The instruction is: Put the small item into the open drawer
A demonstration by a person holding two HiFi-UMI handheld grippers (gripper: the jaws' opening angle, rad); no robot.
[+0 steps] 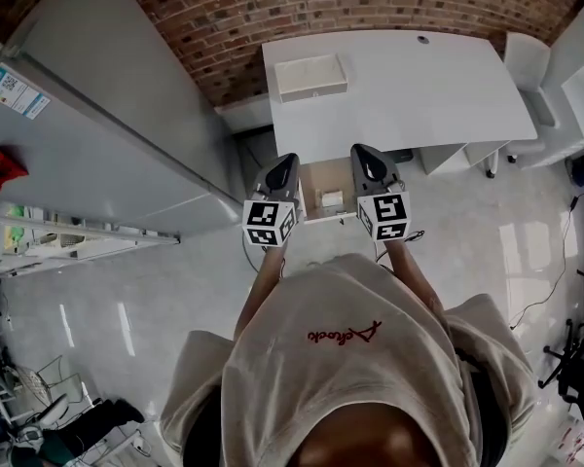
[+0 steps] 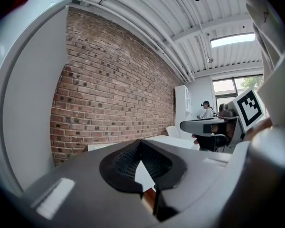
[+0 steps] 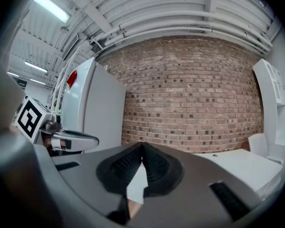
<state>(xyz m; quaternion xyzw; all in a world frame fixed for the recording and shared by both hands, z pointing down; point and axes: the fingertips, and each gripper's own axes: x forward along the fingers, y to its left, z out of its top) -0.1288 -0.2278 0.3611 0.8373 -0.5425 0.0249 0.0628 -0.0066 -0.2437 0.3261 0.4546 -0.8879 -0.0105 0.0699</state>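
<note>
In the head view a white desk (image 1: 409,86) stands against the brick wall. Under its front edge an open drawer (image 1: 311,185) with a brown inside sticks out. A small pale item (image 1: 329,199) lies in the drawer. My left gripper (image 1: 289,161) hangs over the drawer's left side and my right gripper (image 1: 359,150) over its right side. Both point toward the desk. In the left gripper view the left gripper (image 2: 141,142) has its jaws meeting at the tips with nothing between them. The right gripper (image 3: 142,145) looks the same in its own view.
A flat white box (image 1: 311,76) lies on the desk's left part. A tall grey cabinet (image 1: 107,115) fills the left side, close to the desk. White chairs (image 1: 528,61) and cabinets stand at the right, and cables (image 1: 555,280) trail over the glossy floor.
</note>
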